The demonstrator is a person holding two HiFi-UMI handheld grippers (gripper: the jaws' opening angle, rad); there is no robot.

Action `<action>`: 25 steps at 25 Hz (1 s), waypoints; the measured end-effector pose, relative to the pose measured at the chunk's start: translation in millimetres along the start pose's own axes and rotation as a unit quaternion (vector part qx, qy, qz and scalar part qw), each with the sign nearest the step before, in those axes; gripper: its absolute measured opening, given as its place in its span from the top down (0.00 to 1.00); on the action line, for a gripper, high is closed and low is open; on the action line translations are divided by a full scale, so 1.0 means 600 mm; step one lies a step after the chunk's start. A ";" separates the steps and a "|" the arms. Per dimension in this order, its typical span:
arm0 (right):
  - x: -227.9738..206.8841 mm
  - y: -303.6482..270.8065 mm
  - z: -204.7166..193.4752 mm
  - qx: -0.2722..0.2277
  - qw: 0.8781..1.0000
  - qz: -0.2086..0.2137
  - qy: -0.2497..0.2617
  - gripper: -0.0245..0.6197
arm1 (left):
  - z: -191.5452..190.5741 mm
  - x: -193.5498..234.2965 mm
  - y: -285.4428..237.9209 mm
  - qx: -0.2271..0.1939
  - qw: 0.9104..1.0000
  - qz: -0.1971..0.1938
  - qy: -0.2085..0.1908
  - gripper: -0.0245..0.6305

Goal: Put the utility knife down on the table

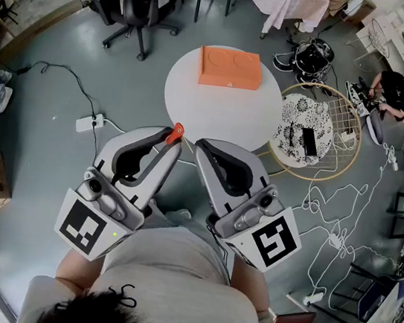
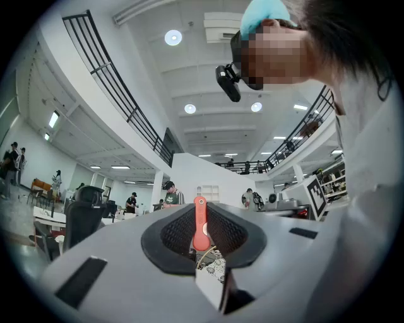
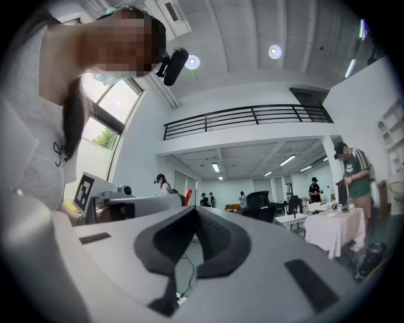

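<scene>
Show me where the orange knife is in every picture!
Head view: the utility knife pokes out of the left gripper, near the middle, by the near edge of the round white table.
Left gripper view: bottom middle, upright between the fingers.
Right gripper view: a small orange sliver, left of middle.
Shared landmark: the left gripper, holding the knife, shows in all three.

A box (image 1: 229, 68) lies on the table's (image 1: 216, 114) far side, wire stand (image 1: 349, 111) beside it.
</scene>
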State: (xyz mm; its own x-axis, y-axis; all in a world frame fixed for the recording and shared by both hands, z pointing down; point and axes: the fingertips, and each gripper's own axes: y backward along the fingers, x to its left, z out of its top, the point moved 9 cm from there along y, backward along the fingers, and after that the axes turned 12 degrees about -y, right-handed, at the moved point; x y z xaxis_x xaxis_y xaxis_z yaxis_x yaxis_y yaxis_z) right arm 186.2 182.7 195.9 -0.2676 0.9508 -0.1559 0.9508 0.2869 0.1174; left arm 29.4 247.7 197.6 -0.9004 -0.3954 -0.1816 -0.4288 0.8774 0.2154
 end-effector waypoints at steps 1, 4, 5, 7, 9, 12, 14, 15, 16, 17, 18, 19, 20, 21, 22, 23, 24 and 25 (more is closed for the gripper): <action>0.000 0.002 0.001 0.000 1.000 0.001 0.000 0.95 | 0.000 -0.003 -0.001 0.001 1.000 0.000 -0.001 0.87; -0.001 0.011 0.003 0.000 1.000 0.003 0.000 0.95 | 0.004 -0.010 -0.004 -0.004 1.000 0.003 -0.003 0.87; -0.003 0.014 0.003 0.000 1.000 0.004 0.000 0.95 | 0.005 -0.012 -0.005 -0.008 1.000 0.005 -0.003 0.87; -0.005 0.020 0.000 0.001 1.000 0.006 -0.001 0.95 | 0.005 -0.019 -0.006 -0.010 1.000 0.010 -0.004 0.87; -0.006 0.028 -0.003 0.003 1.000 0.008 -0.002 0.95 | 0.003 -0.028 -0.005 -0.001 1.000 0.012 -0.007 0.87; -0.008 0.037 -0.004 -0.004 1.000 0.009 -0.007 0.95 | 0.005 -0.039 -0.006 0.000 1.000 0.016 -0.012 0.87; -0.011 0.040 -0.005 -0.017 1.000 0.005 -0.016 0.95 | 0.004 -0.040 -0.007 0.003 1.000 0.021 -0.011 0.87; -0.013 0.041 -0.006 -0.022 1.000 0.004 -0.021 0.95 | 0.003 -0.039 -0.006 0.007 1.000 0.024 -0.011 0.87; -0.014 0.042 -0.006 -0.026 0.999 0.006 -0.025 0.95 | 0.002 -0.038 -0.005 0.011 1.000 0.027 -0.012 0.87; -0.014 0.042 -0.008 -0.028 0.999 0.007 -0.029 0.95 | 0.001 -0.035 -0.004 0.014 0.999 0.030 -0.014 0.87; -0.015 0.041 -0.009 -0.029 0.999 0.009 -0.031 0.95 | 0.001 -0.032 -0.004 0.018 0.999 0.033 -0.015 0.87; -0.015 0.040 -0.011 -0.028 0.999 0.010 -0.034 0.95 | -0.001 -0.029 -0.004 0.023 0.999 0.037 -0.016 0.87; -0.016 0.037 -0.013 -0.027 0.999 0.010 -0.036 0.95 | -0.004 -0.024 -0.004 0.029 0.999 0.040 -0.016 0.87; -0.017 0.034 -0.015 -0.025 0.999 0.009 -0.038 0.95 | -0.007 -0.019 -0.005 0.034 0.998 0.043 -0.014 0.87; -0.020 0.030 -0.017 -0.023 0.999 0.008 -0.040 0.95 | -0.013 -0.013 -0.006 0.038 0.998 0.044 -0.011 0.87; -0.022 0.026 -0.019 -0.021 0.999 0.005 -0.041 0.95 | -0.019 -0.006 -0.008 0.041 0.998 0.045 -0.007 0.87; -0.026 0.021 -0.021 -0.020 0.999 0.002 -0.041 0.95 | -0.026 0.002 -0.011 0.044 0.998 0.044 -0.004 0.87; -0.031 0.017 -0.023 -0.020 0.999 -0.003 -0.041 0.95 | -0.034 0.010 -0.015 0.047 0.998 0.042 -0.002 0.87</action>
State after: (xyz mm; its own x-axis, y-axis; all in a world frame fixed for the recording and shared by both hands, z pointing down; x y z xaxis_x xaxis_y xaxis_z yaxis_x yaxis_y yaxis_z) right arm 198.5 169.7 213.6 -0.2572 0.9370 -0.2363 0.9421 0.2976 0.1547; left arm 26.6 231.7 214.3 -0.9322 -0.3194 -0.1703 -0.3437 0.9286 0.1397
